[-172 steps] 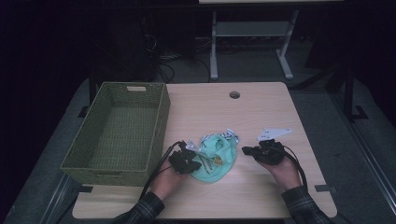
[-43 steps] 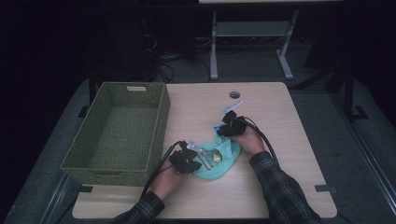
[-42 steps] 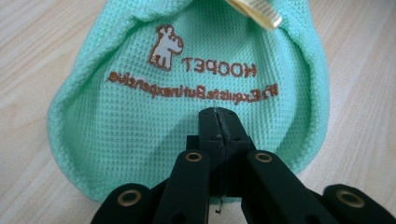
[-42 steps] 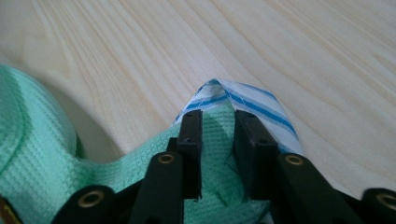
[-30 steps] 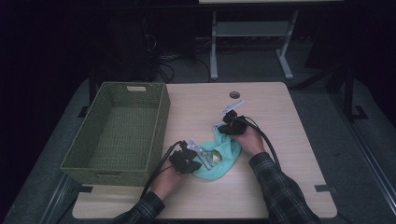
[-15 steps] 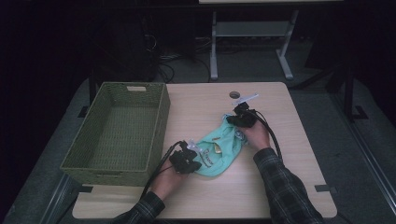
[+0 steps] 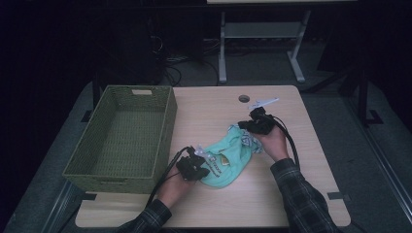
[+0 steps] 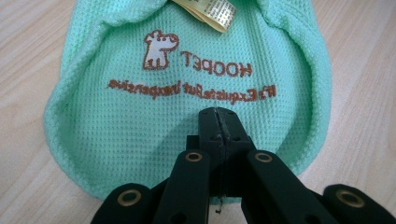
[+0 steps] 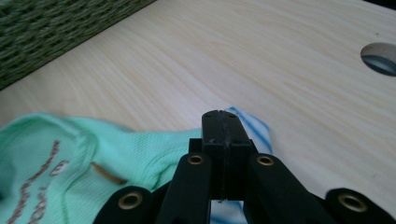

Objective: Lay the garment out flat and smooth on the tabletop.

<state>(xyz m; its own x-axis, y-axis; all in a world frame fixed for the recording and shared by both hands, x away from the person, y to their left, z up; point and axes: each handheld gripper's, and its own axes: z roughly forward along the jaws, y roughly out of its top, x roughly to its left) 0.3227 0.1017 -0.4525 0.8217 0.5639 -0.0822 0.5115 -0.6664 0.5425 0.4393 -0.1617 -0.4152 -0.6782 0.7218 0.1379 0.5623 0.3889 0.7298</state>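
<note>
The left gripper [image 8: 218, 122] has its jaws pressed together on the near hem of the mint-green garment [image 8: 187, 98], which spreads ahead of them on the table [image 8: 28, 56]. Farther off, the right gripper [image 9: 223, 125] pinches the garment's blue-striped far edge, jaws fully together. Beyond stands the wicker basket [image 9: 56, 28].
</note>
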